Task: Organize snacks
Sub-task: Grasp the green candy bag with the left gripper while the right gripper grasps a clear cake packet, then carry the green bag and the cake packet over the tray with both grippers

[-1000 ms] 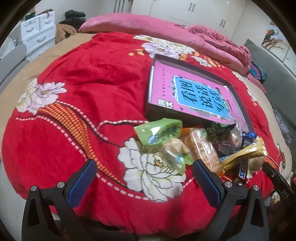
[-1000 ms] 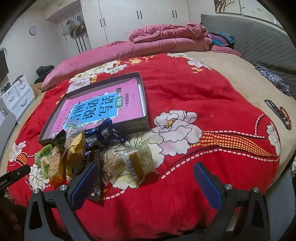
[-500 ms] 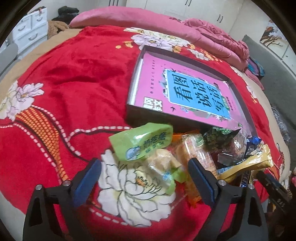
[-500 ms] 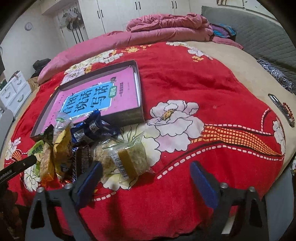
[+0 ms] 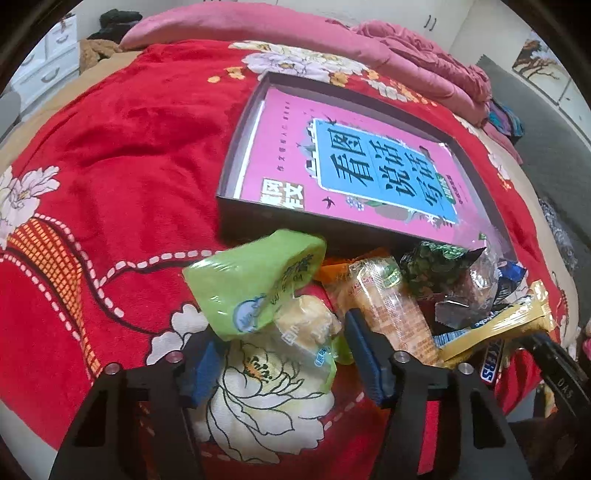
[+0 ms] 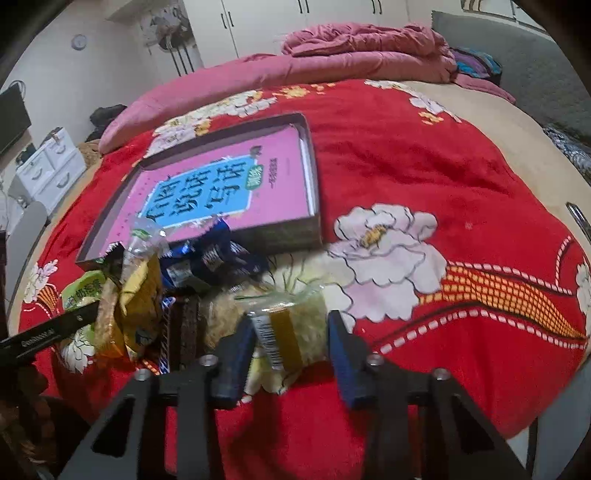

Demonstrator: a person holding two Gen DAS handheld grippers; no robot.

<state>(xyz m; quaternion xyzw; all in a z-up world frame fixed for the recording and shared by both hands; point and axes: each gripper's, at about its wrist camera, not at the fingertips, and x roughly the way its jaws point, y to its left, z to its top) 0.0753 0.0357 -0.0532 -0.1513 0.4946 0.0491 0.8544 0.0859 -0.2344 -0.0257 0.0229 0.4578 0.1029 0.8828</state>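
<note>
- Left gripper [image 5: 284, 363]: blue pads spread moderately wide, straddling a clear-wrapped pale pastry [image 5: 306, 328]; pads on either side of it, can't tell if they touch; nothing clamped.
- Green snack pack [image 5: 255, 280] lies on top of that pastry, tilted, just ahead of the left pad.
- Right gripper [image 6: 291, 354]: pads part-open around a clear pack of pale crumbly cake with yellow label [image 6: 284, 325]; left pad right against the wrapper, right pad just beside it; firm grip can't be told.
- Snack pile sits on the red floral blanket [image 5: 122, 155] near the bed's front edge, against the near wall of the box.
- In the pile: orange-printed cracker pack [image 5: 388, 302], dark green wrapper [image 5: 432, 262], gold bar wrapper [image 5: 498, 321], dark blue wrappers [image 6: 218, 254], yellow bag [image 6: 140, 295].
- Past the pile: shallow dark box [image 5: 236, 166] with a pink book [image 5: 354, 162] lying flat inside.
- Farther back: pink duvet [image 6: 354, 48] bunched at the head of the bed, white wardrobe doors [image 6: 266, 22] behind.
</note>
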